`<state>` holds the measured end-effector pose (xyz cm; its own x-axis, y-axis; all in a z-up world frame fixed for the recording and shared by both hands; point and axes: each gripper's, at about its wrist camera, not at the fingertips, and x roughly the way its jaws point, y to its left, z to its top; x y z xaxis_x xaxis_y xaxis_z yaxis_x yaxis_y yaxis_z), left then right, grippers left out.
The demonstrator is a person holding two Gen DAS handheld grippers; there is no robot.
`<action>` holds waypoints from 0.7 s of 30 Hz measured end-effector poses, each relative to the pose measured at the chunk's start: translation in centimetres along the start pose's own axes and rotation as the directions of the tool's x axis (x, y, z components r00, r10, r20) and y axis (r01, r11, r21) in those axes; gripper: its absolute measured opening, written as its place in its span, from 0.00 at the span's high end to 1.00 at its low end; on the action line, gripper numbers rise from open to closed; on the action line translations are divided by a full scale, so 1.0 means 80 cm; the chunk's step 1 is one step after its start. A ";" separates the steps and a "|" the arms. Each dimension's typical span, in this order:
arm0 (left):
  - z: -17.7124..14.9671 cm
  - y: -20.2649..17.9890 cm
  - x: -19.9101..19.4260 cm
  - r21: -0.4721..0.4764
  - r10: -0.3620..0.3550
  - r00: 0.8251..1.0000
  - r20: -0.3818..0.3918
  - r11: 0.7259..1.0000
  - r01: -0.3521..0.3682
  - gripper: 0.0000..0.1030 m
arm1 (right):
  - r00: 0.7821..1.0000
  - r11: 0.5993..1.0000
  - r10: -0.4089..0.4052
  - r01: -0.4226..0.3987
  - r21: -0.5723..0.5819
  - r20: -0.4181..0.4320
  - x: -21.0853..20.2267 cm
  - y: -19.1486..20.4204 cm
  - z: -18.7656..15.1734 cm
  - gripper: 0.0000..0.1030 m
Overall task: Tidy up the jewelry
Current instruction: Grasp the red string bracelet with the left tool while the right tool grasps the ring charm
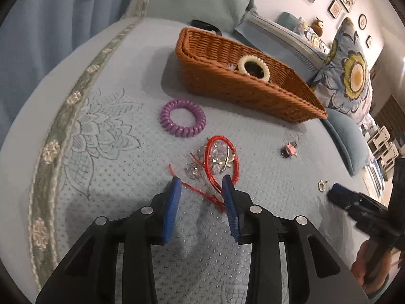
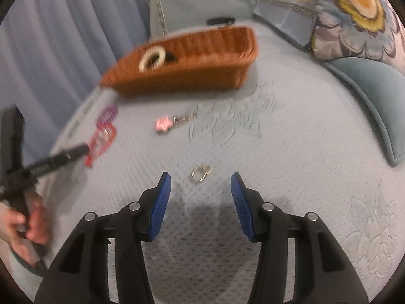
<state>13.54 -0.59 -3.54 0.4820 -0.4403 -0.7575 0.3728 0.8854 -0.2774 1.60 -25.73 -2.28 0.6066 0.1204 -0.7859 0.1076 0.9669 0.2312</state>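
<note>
A brown wicker basket [image 1: 253, 96] stands on the light blue bedspread and holds a cream bead bracelet [image 1: 254, 68]. A purple spiral hair tie [image 1: 182, 120] lies in front of it. A red cord bracelet [image 1: 221, 167] lies over a clear crystal piece [image 1: 217, 155]. My left gripper [image 1: 201, 185] is open, its fingers on either side of the red cord's tails. A pink star clip [image 2: 163, 124] and a small metal ring piece [image 2: 200, 173] lie further right. My right gripper [image 2: 200, 178] is open just short of the metal piece, which it does not touch.
Floral pillows [image 1: 351, 76] and a teal cushion [image 2: 367, 93] lie along the bed's right side. A blue curtain [image 1: 50, 17] hangs behind the bed edge. A black object [image 1: 205, 26] lies behind the basket. The right wrist view is motion-blurred.
</note>
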 end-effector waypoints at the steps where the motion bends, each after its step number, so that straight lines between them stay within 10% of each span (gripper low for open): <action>1: -0.001 -0.002 0.000 0.009 0.004 1.000 0.004 1.000 -0.004 0.69 | 1.000 1.000 -0.015 0.015 -0.009 0.008 0.001 0.003 0.000 0.55; 8: 0.002 -0.010 0.010 0.011 0.017 1.000 0.008 1.000 -0.017 0.69 | 0.996 0.995 -0.082 0.084 -0.055 0.037 0.020 0.021 0.013 0.57; 12: 0.003 -0.024 0.016 0.064 0.092 0.996 0.014 0.994 -0.093 0.69 | 0.995 0.989 -0.085 0.091 -0.116 0.049 0.023 0.036 0.012 0.80; 16: -0.007 -0.036 0.014 0.120 0.182 0.983 0.035 0.975 -0.185 0.98 | 0.994 0.977 -0.090 0.102 -0.189 0.069 0.020 0.056 0.006 0.87; 21: -0.019 -0.027 -0.014 0.085 0.127 0.989 0.082 0.987 -0.134 0.98 | 0.995 0.980 -0.041 0.058 -0.188 0.091 0.001 0.057 -0.005 0.87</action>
<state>10.96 -1.79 -2.96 0.5887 -0.3351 -0.7356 0.3709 0.9206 -0.1225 1.81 -21.26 -1.48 0.6705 0.0594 -0.7395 -0.0075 0.9973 0.0733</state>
